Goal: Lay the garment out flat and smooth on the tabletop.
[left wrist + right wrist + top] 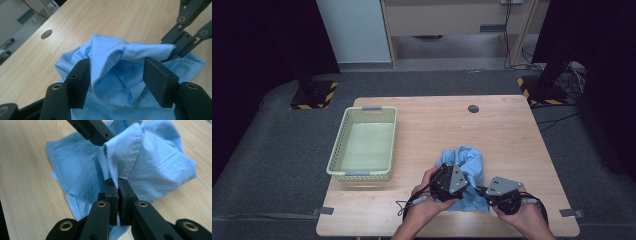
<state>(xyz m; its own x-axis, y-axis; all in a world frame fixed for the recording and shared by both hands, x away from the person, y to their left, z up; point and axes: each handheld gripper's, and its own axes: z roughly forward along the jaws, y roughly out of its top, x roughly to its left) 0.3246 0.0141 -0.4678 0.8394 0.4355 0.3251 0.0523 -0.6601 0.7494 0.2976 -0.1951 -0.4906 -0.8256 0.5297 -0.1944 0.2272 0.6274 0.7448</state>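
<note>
A crumpled light-blue cloth (468, 162) lies on the wooden table (512, 140) near its front edge. My right gripper (117, 182) is shut on a raised, hemmed fold of the cloth (150, 162), lifting it into a ridge. In the high view the right gripper (482, 190) reaches in from the cloth's right side. My left gripper (116, 67) stands open, its jaws on either side of the hanging fold of cloth (112, 57) without pinching it. From above, the left gripper (465, 175) sits over the cloth's near left part. One hand holds each gripper.
A pale green plastic basket (362, 174) stands empty on the table's left side. A round grey cable hole (473, 108) sits near the far edge. Bare wood lies to the right of the cloth and behind it.
</note>
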